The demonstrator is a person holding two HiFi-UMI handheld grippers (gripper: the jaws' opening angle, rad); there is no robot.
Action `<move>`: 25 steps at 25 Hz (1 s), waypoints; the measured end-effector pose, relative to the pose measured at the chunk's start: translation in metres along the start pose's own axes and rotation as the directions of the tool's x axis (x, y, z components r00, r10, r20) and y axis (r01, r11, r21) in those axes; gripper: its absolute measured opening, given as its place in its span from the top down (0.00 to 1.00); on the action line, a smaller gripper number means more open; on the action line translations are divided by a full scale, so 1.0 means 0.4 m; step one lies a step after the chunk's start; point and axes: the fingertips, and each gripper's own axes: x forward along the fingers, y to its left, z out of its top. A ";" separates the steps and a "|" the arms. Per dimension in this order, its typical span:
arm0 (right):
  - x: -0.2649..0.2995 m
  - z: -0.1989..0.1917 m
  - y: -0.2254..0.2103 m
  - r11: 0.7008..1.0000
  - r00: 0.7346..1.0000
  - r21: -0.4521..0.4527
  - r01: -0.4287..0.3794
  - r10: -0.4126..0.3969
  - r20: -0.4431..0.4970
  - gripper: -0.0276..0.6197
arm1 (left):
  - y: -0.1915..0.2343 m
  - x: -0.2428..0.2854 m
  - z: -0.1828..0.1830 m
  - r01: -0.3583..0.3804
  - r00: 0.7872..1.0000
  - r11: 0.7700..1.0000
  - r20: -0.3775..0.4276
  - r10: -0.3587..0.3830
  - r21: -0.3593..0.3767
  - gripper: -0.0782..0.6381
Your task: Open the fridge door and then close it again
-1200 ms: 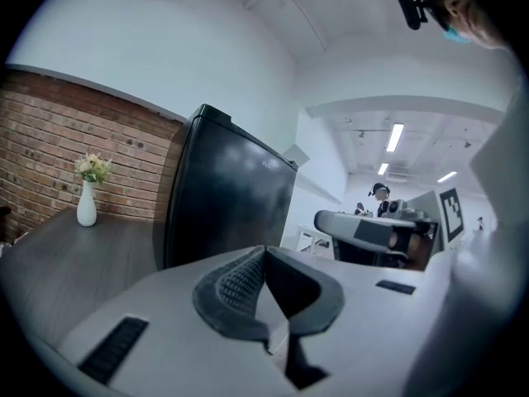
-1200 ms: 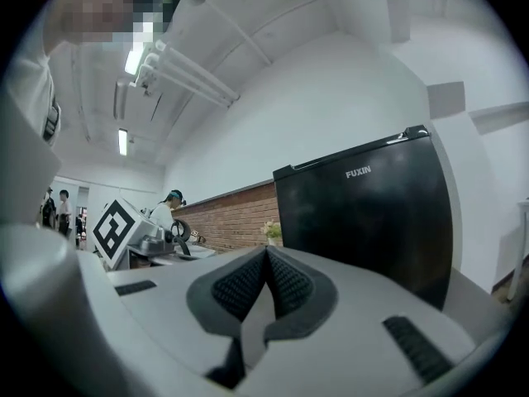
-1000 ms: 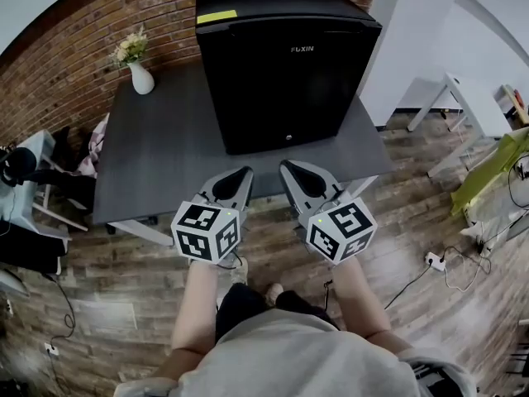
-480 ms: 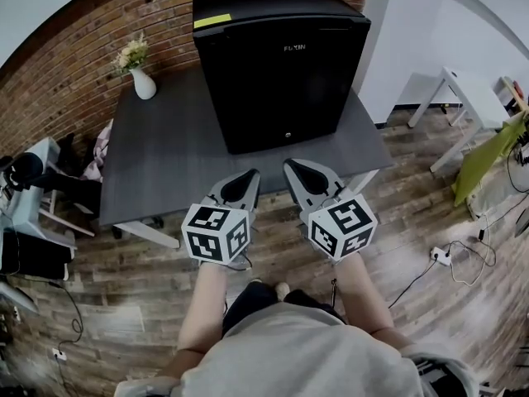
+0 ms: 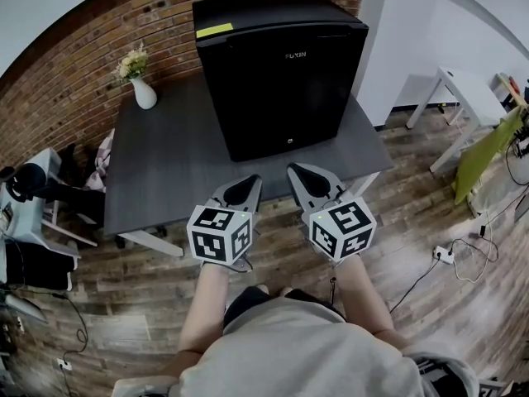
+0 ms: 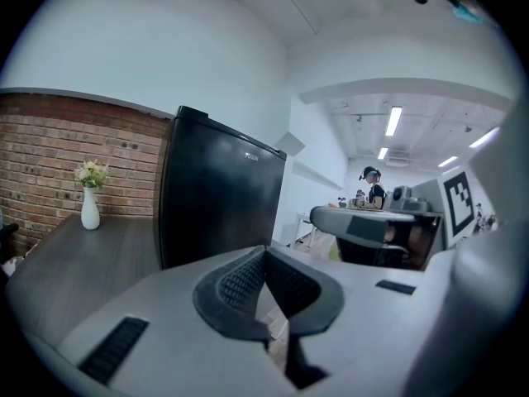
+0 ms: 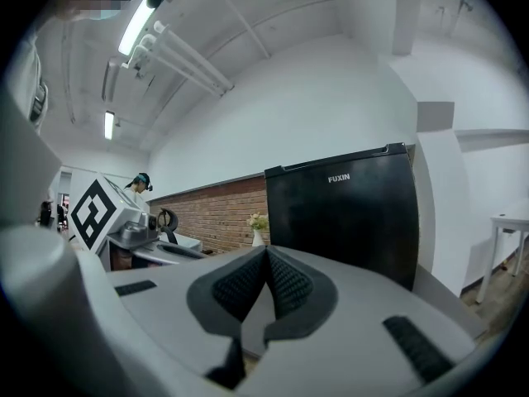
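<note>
Standing closed: fridge; vase holding flowers; left tongs, right tongs clenched, empty.

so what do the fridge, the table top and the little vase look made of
Fridge: probably painted metal or plastic, smooth black with a faint sheen on the door.
Table top: likely wood laminate, matte dark grey with fine grain lines.
Vase: seems to be glazed ceramic, plain white and smooth.
</note>
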 end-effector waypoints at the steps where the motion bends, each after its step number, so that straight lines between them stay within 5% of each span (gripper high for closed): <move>1: 0.001 0.002 -0.001 1.000 1.000 0.002 0.005 -0.005 0.003 0.96 | 0.001 -0.001 -0.003 0.004 1.000 1.000 0.000 -0.004 0.000 0.88; 25: 0.025 -0.008 0.026 0.999 0.999 0.002 0.039 -0.039 0.001 0.96 | 0.010 -0.007 0.017 0.063 0.998 0.998 0.015 -0.063 0.013 0.88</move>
